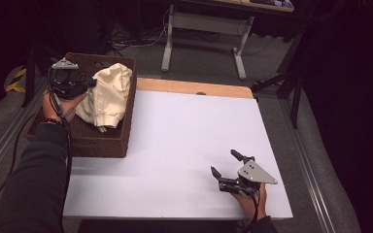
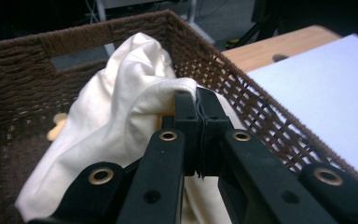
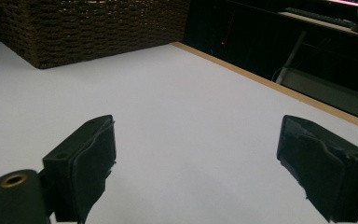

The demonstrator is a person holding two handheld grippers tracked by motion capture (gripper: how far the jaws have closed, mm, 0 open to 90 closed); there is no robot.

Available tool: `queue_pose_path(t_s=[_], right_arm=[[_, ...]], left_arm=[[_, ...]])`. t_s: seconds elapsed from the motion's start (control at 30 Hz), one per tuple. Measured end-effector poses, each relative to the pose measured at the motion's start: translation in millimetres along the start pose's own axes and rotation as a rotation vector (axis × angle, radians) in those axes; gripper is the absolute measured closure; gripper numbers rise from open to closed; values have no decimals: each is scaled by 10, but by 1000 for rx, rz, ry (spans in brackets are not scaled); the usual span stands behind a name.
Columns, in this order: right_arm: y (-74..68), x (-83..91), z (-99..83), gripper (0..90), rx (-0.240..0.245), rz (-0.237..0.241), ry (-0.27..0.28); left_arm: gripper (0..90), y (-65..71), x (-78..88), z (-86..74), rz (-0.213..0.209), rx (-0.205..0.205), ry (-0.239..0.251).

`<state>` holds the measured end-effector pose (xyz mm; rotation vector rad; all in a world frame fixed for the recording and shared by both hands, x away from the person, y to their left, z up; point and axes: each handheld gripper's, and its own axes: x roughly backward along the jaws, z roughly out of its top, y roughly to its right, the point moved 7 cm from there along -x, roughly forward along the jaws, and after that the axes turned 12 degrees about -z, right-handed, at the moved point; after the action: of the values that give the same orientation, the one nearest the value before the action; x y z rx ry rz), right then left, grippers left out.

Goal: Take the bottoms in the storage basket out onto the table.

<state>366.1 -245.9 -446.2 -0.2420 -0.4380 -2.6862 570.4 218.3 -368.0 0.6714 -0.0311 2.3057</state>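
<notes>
Left gripper (image 1: 91, 83) is clamped on a fold of the cream garment (image 1: 106, 97); in the left gripper view the jaws are pinched together with a ridge of cloth (image 2: 135, 93) caught between the pads at their tips. No earlier picture to compare.

Garment sits in the brown wicker basket (image 1: 97, 141), bunched up and riding above the rim, with a ribbed cuff hanging toward the basket's 6 o'clock wall. The rest of the fabric drapes down to the basket floor on the gripper's 9 o'clock side. A handle slot is cut in the far wall (image 2: 79, 58).

Basket stands on the bench (image 1: 184, 141) at its 9 o'clock edge, part overhanging the white top. A bare wood strip runs along the bench's 12 o'clock edge.

Right gripper (image 1: 226, 165) rests near the bench's 5 o'clock corner, well apart from the basket, jaws spread wide with nothing between them; its own view shows both pads (image 3: 91, 158) over plain white surface, the basket's wall off at 11 o'clock.

Beyond the bench at 12 o'clock: a white desk frame (image 1: 204, 29) on grey floor.
</notes>
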Motion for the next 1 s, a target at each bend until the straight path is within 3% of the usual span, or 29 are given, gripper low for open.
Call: queue_pose_path(t_s=[0.03,0.07,0.13,0.17,0.27,0.33,0.73,1.0], right_arm=[[-6,2,-1,128,-2,2,-3],[-6,2,-1,128,-2,2,-3],[-15,2,-1,129,6,4,-4],[-17,1,-2,130,10,4,-5],[-16,-9,-14,130,7,10,-10],[-14,-15,-22,129,1,8,-14],[-41,-21,-31,129,15,13,-19],[-59,-27,-32,129,20,15,-23]], left_arm=[[892,-8,6,1,15,-11,-6],[892,-1,7,-3,0,2,-7],[892,-8,24,4,3,-13,-1],[893,19,33,11,-18,-1,18],[893,62,59,48,-11,-39,27],[893,83,79,66,-11,-41,40],[900,279,243,249,-55,-57,233],[900,499,330,408,-89,-100,317]])
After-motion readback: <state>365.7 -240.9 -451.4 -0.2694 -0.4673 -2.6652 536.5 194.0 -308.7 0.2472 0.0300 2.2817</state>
